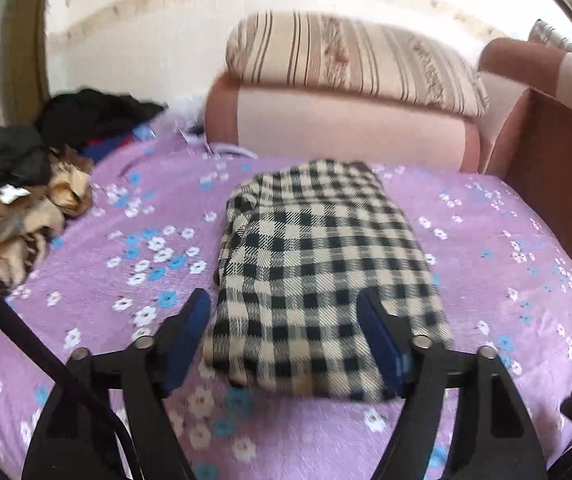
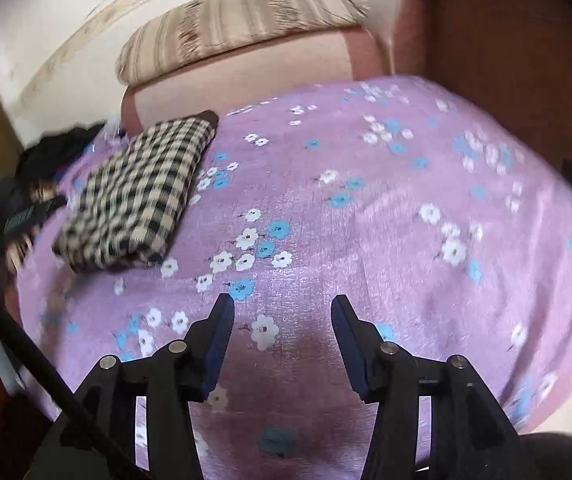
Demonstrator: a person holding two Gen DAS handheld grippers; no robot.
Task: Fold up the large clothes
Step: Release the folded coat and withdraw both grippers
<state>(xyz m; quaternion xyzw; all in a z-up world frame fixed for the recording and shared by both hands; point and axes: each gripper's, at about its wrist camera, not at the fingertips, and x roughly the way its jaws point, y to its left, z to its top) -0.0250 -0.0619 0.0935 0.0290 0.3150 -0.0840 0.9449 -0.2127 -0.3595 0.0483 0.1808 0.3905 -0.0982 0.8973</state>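
From my left gripper (image 1: 284, 312) I look straight down the length of the folded checked garment (image 1: 321, 264). It lies flat on the bed (image 1: 126, 216), on the lilac flowered cover, its long axis running away from me toward the pink sofa back (image 1: 345, 128), with the near short edge between my jaws. The jaws stand wide, one blue pad on either side of that near end, and neither pad presses the cloth, so I hold nothing there. Only this view shows the heap of unfolded clothes (image 1: 26, 184) at the left: dark pieces at the back, tan and brown ones nearer, well apart from the folded piece.

From my right gripper (image 2: 282, 332) the same garment (image 2: 134, 196) sits far off at the left, its long axis slanting from near-left up toward the striped cushion (image 2: 238, 24). Here I see its folded layers at the near corner. This view alone shows the broad bare stretch of bed (image 2: 405, 208) to the right. My right jaws are partly open over the cover, with nothing between them.
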